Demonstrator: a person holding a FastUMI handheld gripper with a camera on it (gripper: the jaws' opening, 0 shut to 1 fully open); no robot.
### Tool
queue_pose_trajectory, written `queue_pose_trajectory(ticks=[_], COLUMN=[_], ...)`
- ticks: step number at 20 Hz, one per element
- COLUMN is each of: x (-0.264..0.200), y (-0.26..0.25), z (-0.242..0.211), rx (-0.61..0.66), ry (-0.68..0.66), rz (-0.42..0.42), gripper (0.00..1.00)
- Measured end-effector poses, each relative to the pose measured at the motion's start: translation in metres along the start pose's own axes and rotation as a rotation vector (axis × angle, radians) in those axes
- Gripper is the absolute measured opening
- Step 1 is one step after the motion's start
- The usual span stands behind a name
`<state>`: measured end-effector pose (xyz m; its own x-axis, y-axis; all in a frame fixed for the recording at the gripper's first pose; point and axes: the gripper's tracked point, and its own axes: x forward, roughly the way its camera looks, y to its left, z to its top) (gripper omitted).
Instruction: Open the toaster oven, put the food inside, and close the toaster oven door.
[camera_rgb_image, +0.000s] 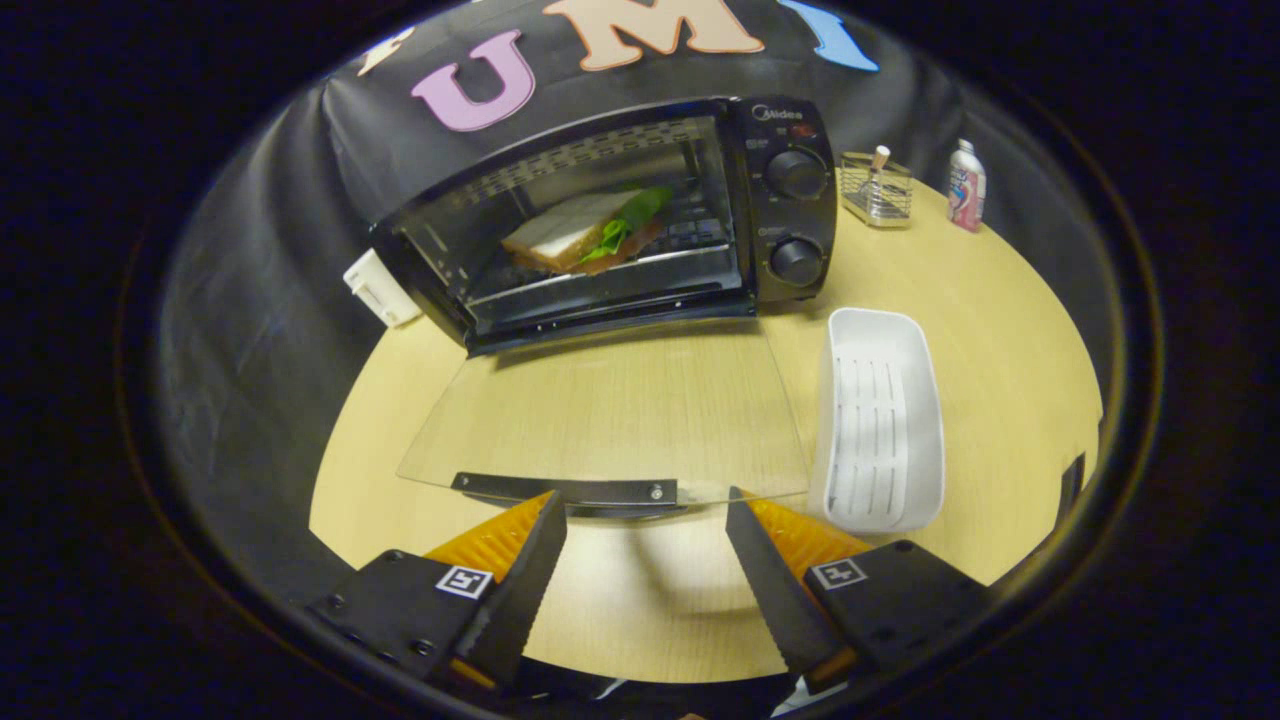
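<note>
The claw (645, 510) hangs low over the pale wooden surface (1000, 330), its two fingers spread wide and holding nothing, their tips reaching up to the near edge of the toaster oven's lowered glass door (610, 410). The door lies flat and open toward the claw, and its dark handle bar (565, 489) sits just ahead of the fingertips, closer to the left finger (520, 590) than to the right finger (775, 590); whether either tip touches the bar cannot be told. The claw points straight along the surface toward the oven mouth, level rather than tipped down.

One toaster oven (620, 220) stands at the back of the surface against the black cloth wall, beyond the door. Inside it, on the rack, rests one sandwich (585, 230), sliced bread with a green leaf showing at its edge, lying tilted across the cavity. Two round knobs (797, 215) sit one above the other on the control panel at the oven's right side.

One white slotted tray (880, 420) lies empty on the surface just right of the open door, beyond the right finger. Farther back, right of the oven, stand one small wire basket (877, 188) with something upright in it, and one small bottle (966, 186) near the surface's far edge. One white block (380, 288) sits against the oven's left rear corner, touching or nearly touching the cloth wall.
</note>
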<state>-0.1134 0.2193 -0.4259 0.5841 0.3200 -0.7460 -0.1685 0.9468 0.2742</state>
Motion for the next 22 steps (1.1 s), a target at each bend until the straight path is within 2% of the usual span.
queue_pose_trajectory(ticks=[9,13,22], x=[-0.027,-0.030,-0.026], y=[0.019,0.024,0.034], z=[0.071,0.098,0.160], rx=[-0.004,0.020,0.045], ry=[-0.205,-0.262,-0.398], rz=[-0.003,0.021,0.012], gripper=[1.00,1.00,1.00])
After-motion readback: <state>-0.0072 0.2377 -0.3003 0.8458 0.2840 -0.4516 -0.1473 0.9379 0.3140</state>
